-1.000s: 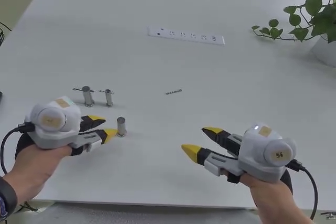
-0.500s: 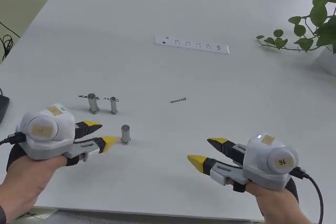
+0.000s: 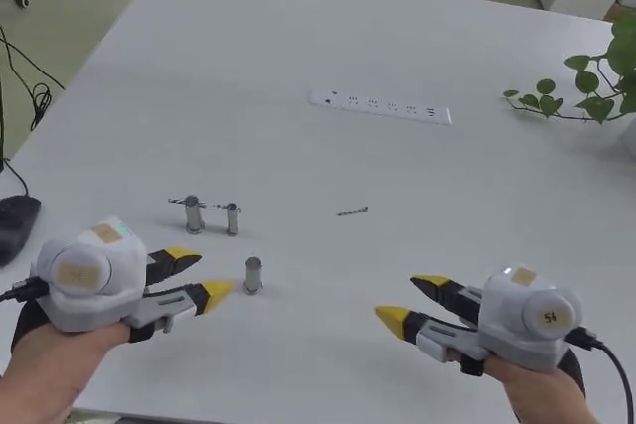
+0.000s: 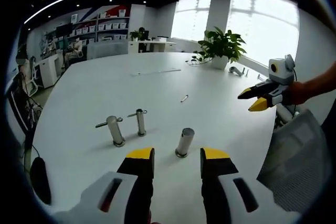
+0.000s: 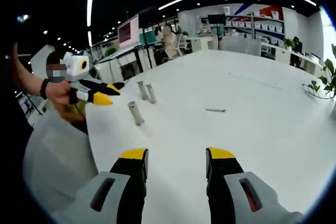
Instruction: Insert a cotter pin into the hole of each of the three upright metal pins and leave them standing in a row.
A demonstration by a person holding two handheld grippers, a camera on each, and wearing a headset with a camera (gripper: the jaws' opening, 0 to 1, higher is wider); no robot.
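Your white-bodied left gripper (image 3: pixel 202 273) and right gripper (image 3: pixel 409 298) show black jaws tipped yellow; silver cylindrical metal pin (image 3: pixel 252 274), plain white table (image 3: pixel 298 67)

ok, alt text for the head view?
Two open hand-held grippers over a white table: the left gripper points at a bare upright metal pin just ahead of its tips, the right gripper is empty. Behind stand two pins with cotter pins through them; a loose cotter pin lies mid-table, a power strip beyond.

You hold the left gripper (image 3: pixel 199 275) and right gripper (image 3: pixel 409 299) near the bench's (image 3: pixel 298 47) near edge, jaws parted, tips pointing inward.
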